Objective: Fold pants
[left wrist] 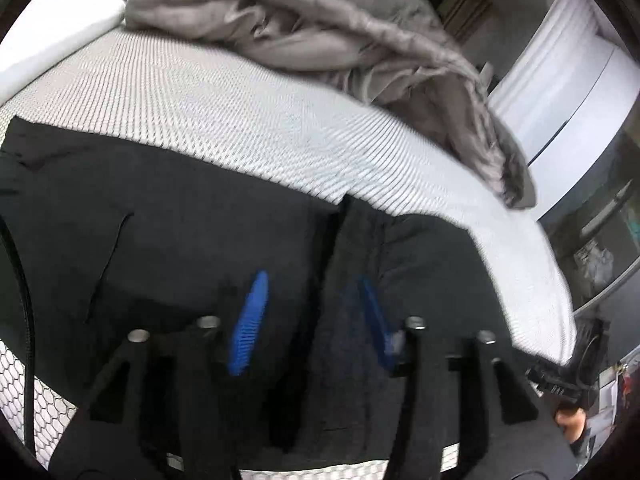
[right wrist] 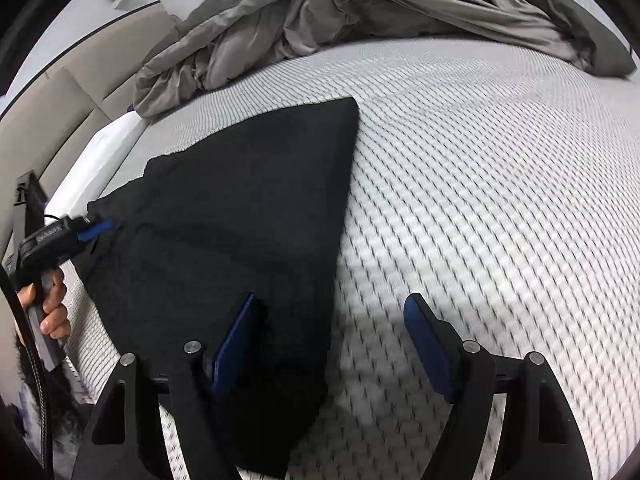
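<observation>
1 pair of black pants (right wrist: 240, 248) lying flat on 1 white ribbed mattress (right wrist: 480, 200), 1 rumpled grey blanket (right wrist: 320, 12) behind, left claw (left wrist: 316, 320) spread above the cloth, right claw (right wrist: 332, 344) spread wide over the pants' edge, 1 hand (right wrist: 50, 304) on the left handle

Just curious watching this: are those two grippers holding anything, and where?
Neither clearly holds anything. The right gripper is open over the black pants; the left gripper looks open above them.
</observation>
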A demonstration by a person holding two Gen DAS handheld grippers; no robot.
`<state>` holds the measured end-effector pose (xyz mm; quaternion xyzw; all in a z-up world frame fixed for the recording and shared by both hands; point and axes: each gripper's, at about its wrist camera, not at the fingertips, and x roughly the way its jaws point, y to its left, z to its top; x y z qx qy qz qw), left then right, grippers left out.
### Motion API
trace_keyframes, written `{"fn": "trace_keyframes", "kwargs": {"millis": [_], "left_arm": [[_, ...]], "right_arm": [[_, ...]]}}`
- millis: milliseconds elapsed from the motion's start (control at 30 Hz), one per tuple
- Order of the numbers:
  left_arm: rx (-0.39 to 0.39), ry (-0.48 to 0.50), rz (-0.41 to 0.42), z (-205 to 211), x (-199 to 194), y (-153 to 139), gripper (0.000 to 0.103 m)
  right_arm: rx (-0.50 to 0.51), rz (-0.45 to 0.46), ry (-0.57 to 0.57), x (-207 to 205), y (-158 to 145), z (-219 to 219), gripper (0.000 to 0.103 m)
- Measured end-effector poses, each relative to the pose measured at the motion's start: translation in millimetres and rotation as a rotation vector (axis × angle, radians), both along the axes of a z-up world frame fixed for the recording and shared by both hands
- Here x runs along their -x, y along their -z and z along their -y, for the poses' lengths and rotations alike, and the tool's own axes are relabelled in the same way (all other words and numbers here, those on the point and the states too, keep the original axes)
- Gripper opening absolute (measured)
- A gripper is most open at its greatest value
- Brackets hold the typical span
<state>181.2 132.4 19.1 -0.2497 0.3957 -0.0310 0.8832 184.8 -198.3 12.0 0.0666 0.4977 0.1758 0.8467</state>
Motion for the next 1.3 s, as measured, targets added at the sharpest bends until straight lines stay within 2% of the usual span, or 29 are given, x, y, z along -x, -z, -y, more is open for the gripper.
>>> {"fn": "trace_keyframes", "kwargs": {"millis": [67, 167, 233, 267, 300, 367, 433, 567, 633, 733, 767, 800, 833, 867, 900, 967, 1133, 1233, 1267, 1300], "left_arm": [[0.021, 0.021, 0.013, 8.9, -1.9, -4.5, 0.049], [0.032, 0.079, -0.004, 33.2, -6.7, -11.1, 0.049], [0.059, 0.125, -0.004, 59.6, -15.6, -12.4, 0.049], [0.075, 0.147, -0.004, 72.9, -17.6, -13.3, 0.049], [0.087, 0.168, -0.009, 87.5, -19.7, -13.8, 0.049], [0.122, 0.258, -0.024, 126.3, -27.5, -14.2, 0.051], [0.125, 0.325, -0.039, 159.3, -31.9, -11.4, 0.054], [0.050, 0.446, -0.104, 227.6, -39.8, 1.0, 0.055], [0.007, 0.463, -0.125, 248.4, -43.1, 6.7, 0.055], [-0.036, 0.453, -0.143, 264.9, -50.7, 12.2, 0.060], [-0.031, 0.449, -0.144, 267.1, -53.0, 13.1, 0.061], [-0.024, 0.446, -0.145, 268.3, -54.6, 14.2, 0.062], [-0.021, 0.443, -0.144, 269.6, -57.2, 14.5, 0.063], [-0.017, 0.435, -0.142, 270.4, -59.1, 15.1, 0.063], [-0.012, 0.428, -0.140, 270.7, -61.2, 15.7, 0.063], [-0.004, 0.409, -0.134, 271.3, -62.9, 17.3, 0.063], [-0.058, 0.406, -0.114, 280.4, -73.5, 21.9, 0.063], [-0.090, 0.405, -0.111, 283.3, -73.5, 18.0, 0.063], [-0.116, 0.385, -0.105, 282.3, -69.2, 13.0, 0.063], [-0.129, 0.385, -0.074, 282.1, -62.9, 5.6, 0.063]], "right_arm": [[-0.041, -0.023, 0.002, 10.1, 0.0, 7.1, 0.076], [-0.175, -0.071, 0.015, 24.4, 10.5, 18.2, 0.062], [-0.250, -0.071, 0.036, 31.6, 12.2, 22.7, 0.060], [-0.265, -0.071, 0.034, 33.1, 12.0, 22.7, 0.056], [-0.267, -0.070, 0.029, 34.4, 11.3, 22.1, 0.050], [-0.269, -0.073, 0.007, 36.9, 9.6, 20.1, 0.049], [-0.274, -0.083, -0.003, 37.8, 9.1, 17.6, 0.045], [-0.234, -0.102, -0.048, 38.3, 8.8, 1.9, 0.045], [-0.194, -0.081, -0.082, 45.8, 4.0, -5.8, 0.045], [-0.208, -0.066, -0.084, 51.6, 2.2, -1.5, 0.045], [-0.220, -0.064, -0.067, 51.8, 4.1, 2.7, 0.041], [-0.244, -0.072, -0.038, 50.1, 8.8, 5.8, 0.031], [-0.267, -0.084, -0.025, 48.7, 13.6, 8.0, 0.025], [-0.285, -0.091, -0.019, 48.8, 17.2, 9.0, 0.013], [-0.303, -0.090, -0.014, 48.8, 19.6, 9.5, 0.006], [-0.327, -0.099, -0.032, 52.6, 19.6, 14.3, 0.003], [-0.280, -0.111, -0.144, 78.2, 18.1, 9.3, 0.002], [-0.253, -0.099, -0.172, 81.4, 11.6, 15.6, 0.008], [-0.261, -0.088, -0.163, 83.8, 7.7, 22.6, 0.017], [-0.272, -0.070, -0.139, 80.1, 3.2, 29.6, 0.034]]}}
